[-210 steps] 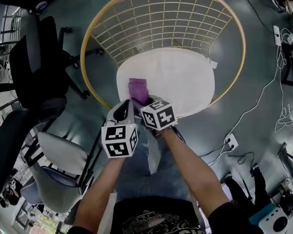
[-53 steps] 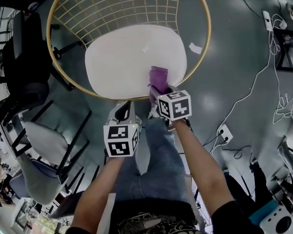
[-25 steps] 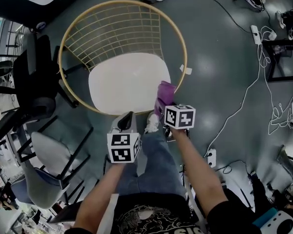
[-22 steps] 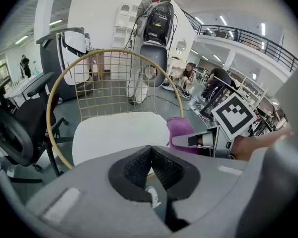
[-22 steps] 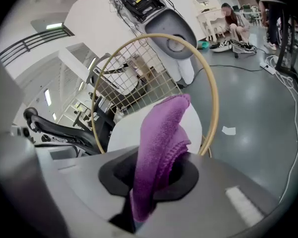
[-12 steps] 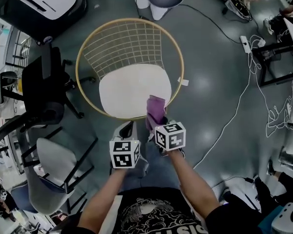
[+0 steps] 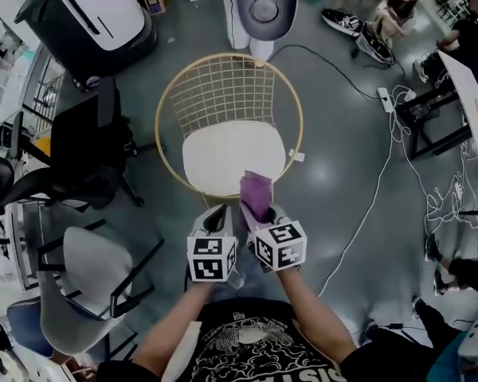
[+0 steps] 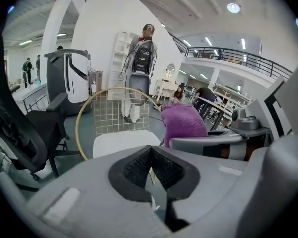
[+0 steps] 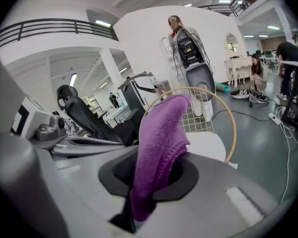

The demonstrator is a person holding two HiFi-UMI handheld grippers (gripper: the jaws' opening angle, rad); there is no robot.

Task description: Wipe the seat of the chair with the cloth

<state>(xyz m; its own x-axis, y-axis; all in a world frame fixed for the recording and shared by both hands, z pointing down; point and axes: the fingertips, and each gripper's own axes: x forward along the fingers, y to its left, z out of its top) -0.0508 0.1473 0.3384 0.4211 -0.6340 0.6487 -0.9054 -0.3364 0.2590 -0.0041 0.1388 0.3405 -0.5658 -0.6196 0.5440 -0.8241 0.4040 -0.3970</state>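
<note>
The chair (image 7: 169, 102) has a round gold wire frame and a white seat pad (image 7: 233, 151); it stands on the floor below and ahead of me. My right gripper (image 7: 259, 205) is shut on the purple cloth (image 7: 256, 195), which sticks up out of its jaws above the seat's near right edge, lifted off the pad. In the right gripper view the cloth (image 9: 159, 148) fills the jaws, with the chair (image 9: 229, 128) behind it. My left gripper (image 7: 217, 218) is shut on nothing, beside the right one. In the left gripper view the cloth (image 8: 184, 125) and the seat pad (image 8: 124, 143) show.
A black office chair (image 7: 80, 153) stands left of the wire chair, a grey chair (image 7: 92, 281) at the near left. A white pedestal unit (image 7: 263, 10) is beyond the chair. Cables (image 7: 366, 213) run over the floor on the right. People sit at the far right (image 7: 398, 10).
The view has pulled up and back, so the chair looks smaller and farther. The cloth, earlier pressed on the seat, is now held lifted at its near right edge.
</note>
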